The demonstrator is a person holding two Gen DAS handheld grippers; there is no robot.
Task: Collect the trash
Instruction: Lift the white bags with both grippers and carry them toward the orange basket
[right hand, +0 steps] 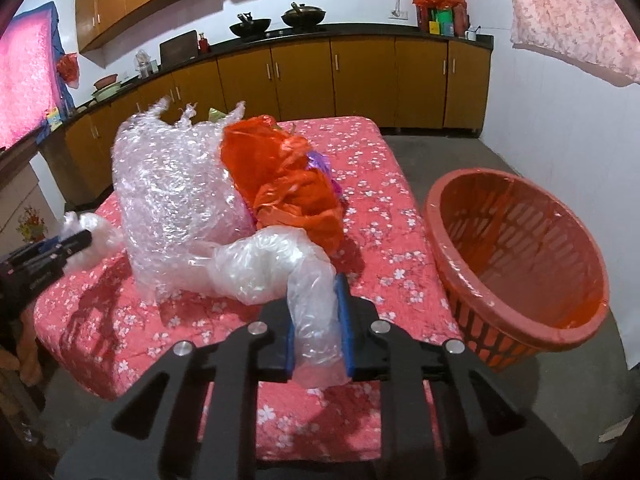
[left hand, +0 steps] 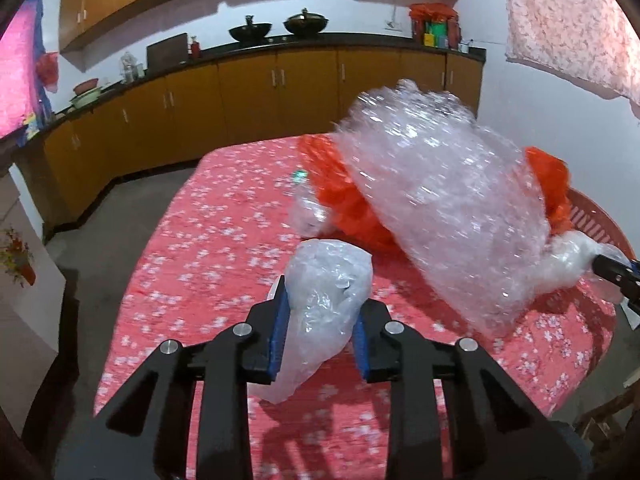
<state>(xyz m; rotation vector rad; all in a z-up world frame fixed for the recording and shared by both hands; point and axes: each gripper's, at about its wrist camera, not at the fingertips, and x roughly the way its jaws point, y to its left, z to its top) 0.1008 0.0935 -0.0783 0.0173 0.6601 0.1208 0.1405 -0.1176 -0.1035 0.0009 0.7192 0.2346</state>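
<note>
My left gripper (left hand: 320,308) is shut on a crumpled clear plastic bag (left hand: 324,300) above the table. My right gripper (right hand: 318,320) is shut on the twisted end of a big sheet of bubble wrap (right hand: 176,184), which hangs over the table; the sheet also shows in the left wrist view (left hand: 440,196). An orange plastic bag (right hand: 296,188) lies on the table behind the wrap, with a bit of purple wrapper (right hand: 320,162) beside it. An orange slatted basket (right hand: 520,256) stands tilted off the table's right edge, with nothing showing inside it. The left gripper shows at the left of the right wrist view (right hand: 76,240).
The table has a red flowered cloth (right hand: 392,208). Brown kitchen cabinets (right hand: 304,76) with woks on the counter run along the far wall. A clear bottle (left hand: 308,210) lies by the orange bag. A pink cloth (right hand: 572,12) hangs at the upper right.
</note>
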